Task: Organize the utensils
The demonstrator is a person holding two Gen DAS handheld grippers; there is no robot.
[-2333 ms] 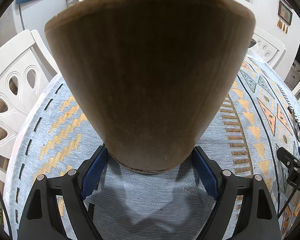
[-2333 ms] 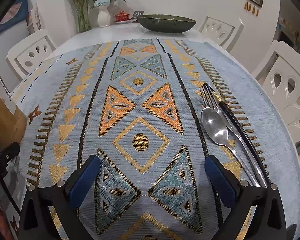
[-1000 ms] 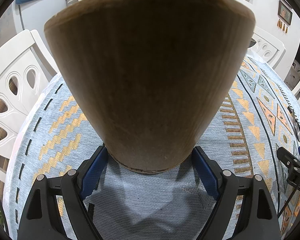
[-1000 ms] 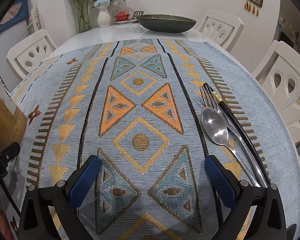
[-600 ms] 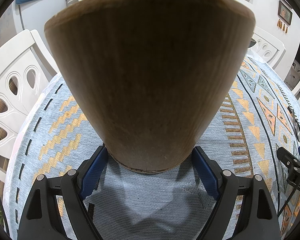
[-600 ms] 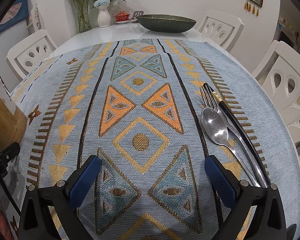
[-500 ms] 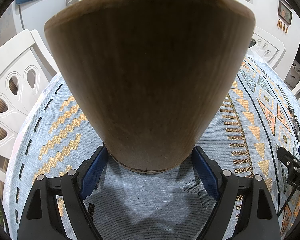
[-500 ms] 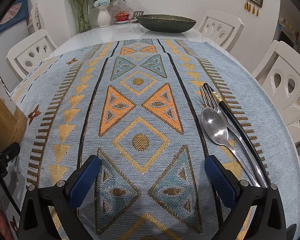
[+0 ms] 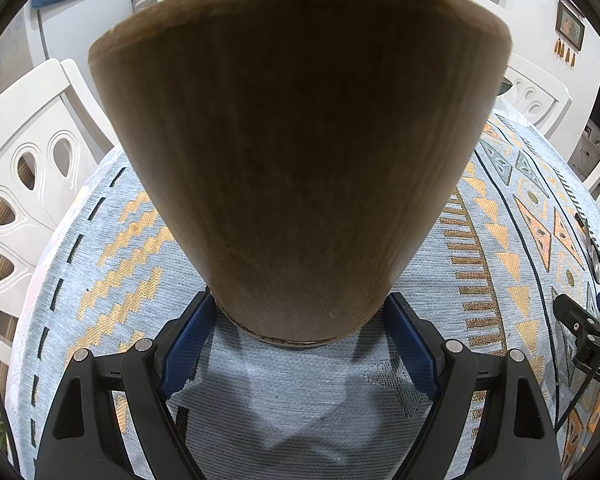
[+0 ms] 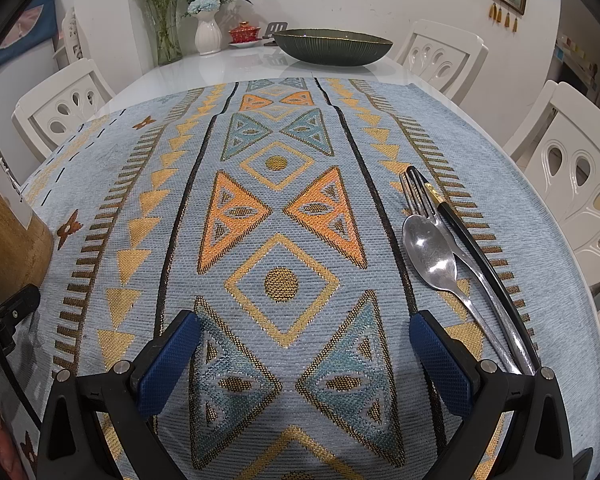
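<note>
Holder: a tall round wooden utensil holder (image 9: 300, 152) with vertical grain, matte, standing upright on the cloth at the table's left side; its long axis runs straight up.
Left gripper (image 9: 298, 322): clenched on the holder's base, both blue textured pads touching its sides.
Right gripper (image 10: 304, 350): released, jaws wide apart over bare cloth, holding nothing.
Utensils: a shiny steel spoon (image 10: 430, 254), a steel fork (image 10: 414, 194) and a pair of glossy black chopsticks with gold bands (image 10: 472, 252) lie flat side by side, just right of the right gripper's pad; tips point away from the camera, handles toward it.
Cloth: a woven light-blue tablecloth with orange, gold and teal triangles and diamonds (image 10: 284, 208).
Far end: a dark ribbed bowl with a gold rim (image 10: 332, 46), a white fluted vase of flowers (image 10: 208, 36), a small red lidded cup (image 10: 244, 34).
Surroundings: white chairs with teardrop cut-outs (image 10: 580, 200) ring the table.
</note>
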